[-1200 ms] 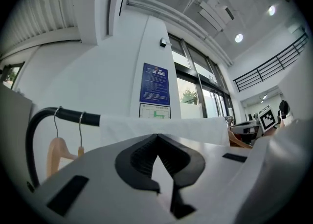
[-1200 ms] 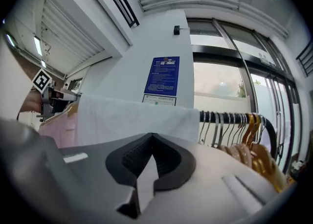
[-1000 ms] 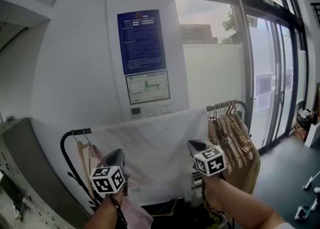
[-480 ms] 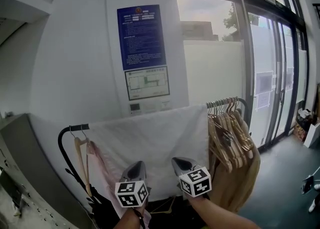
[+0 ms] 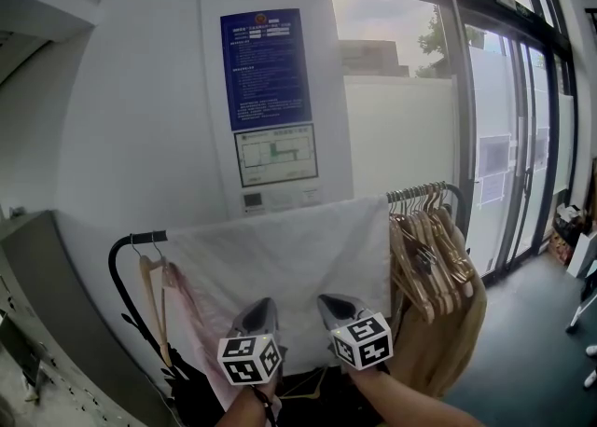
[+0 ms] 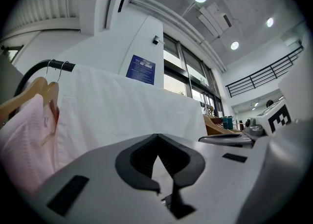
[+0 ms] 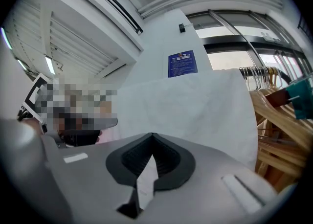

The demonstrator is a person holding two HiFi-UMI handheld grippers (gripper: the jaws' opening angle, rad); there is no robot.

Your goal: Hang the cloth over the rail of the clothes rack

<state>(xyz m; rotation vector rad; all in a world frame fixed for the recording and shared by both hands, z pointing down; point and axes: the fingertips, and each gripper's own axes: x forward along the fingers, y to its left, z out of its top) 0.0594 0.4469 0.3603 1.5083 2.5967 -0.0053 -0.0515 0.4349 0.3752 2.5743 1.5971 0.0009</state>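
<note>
A white cloth (image 5: 280, 257) hangs spread over the rail of a black clothes rack (image 5: 126, 246), covering the stretch between the rack's left bend and the hangers. My left gripper (image 5: 261, 307) and right gripper (image 5: 328, 302) sit side by side low in the head view, in front of the cloth's lower part, apart from it. Both are shut with nothing between the jaws. The left gripper view shows its closed tip (image 6: 156, 137) facing the cloth (image 6: 122, 105). In the right gripper view the closed tip (image 7: 152, 137) points at the cloth (image 7: 195, 100).
Several wooden hangers (image 5: 429, 239) crowd the rail's right end. A pink garment (image 5: 182, 299) hangs on a hanger at the left end. A blue notice (image 5: 266, 66) is on the wall behind, glass doors (image 5: 508, 136) stand at right, and a grey counter (image 5: 37, 323) at left.
Over the second both grippers dropped lower and drew closer together in front of the cloth; in the last half second they barely moved. The cloth stays on the rail.
</note>
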